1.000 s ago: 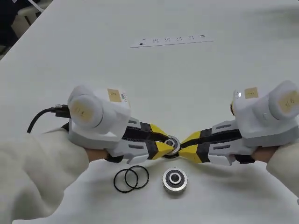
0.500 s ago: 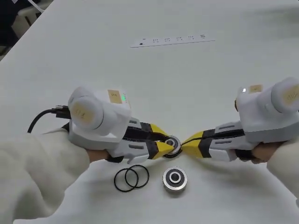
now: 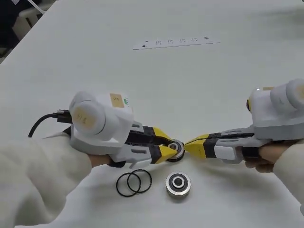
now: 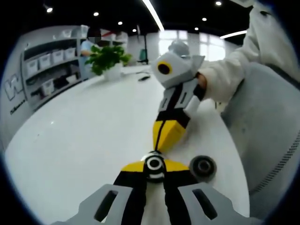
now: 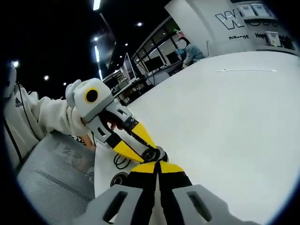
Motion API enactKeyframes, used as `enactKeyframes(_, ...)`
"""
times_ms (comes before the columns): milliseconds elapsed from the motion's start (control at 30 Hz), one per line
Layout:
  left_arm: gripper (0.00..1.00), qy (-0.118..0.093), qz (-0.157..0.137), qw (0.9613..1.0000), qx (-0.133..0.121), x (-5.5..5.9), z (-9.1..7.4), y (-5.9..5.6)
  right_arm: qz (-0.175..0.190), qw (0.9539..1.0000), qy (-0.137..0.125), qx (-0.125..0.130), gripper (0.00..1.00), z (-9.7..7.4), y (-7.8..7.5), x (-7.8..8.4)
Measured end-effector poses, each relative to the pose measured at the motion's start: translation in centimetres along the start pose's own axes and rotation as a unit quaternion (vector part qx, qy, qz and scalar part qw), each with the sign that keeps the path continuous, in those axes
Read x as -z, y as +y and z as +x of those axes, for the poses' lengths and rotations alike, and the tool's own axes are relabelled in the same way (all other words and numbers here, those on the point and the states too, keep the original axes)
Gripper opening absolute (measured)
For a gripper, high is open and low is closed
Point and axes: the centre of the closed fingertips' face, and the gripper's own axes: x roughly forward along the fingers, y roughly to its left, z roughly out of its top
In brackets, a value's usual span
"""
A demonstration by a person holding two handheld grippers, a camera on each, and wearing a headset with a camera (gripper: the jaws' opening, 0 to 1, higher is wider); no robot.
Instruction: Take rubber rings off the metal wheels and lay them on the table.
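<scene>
— Lying nearest on the table point(image 3: 213, 95): two loose rings point(image 3: 134, 181) and a second wheel point(image 3: 178, 183). Which step?
— Peeling another ring, I'd say. Left gripper point(image 3: 169, 148) clamps a wheel point(image 3: 175, 147); right gripper point(image 3: 189, 145), jaws pressed together, touches its rim. Whether it has rubber, I can't tell. Next: pull sideways.

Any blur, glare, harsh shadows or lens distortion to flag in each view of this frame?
Head view: soft even light, fairly sharp, faint shadows beneath the left gripper and right gripper, white table nearly washed out. Left gripper view: heavy fisheye bending, ceiling lights flare, the held metal wheel slightly soft. Right gripper view: dark ceiling, bright table, curved edges.
</scene>
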Motion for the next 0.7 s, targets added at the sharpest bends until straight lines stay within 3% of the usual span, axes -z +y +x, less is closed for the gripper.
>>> enactKeyframes(700, 0.13, 0.001, 0.005, 1.0, 0.002, -0.1, 0.0, -0.2, -0.022, 0.9997, 0.006, -0.01, 0.0, 0.4, 1.2, -0.5)
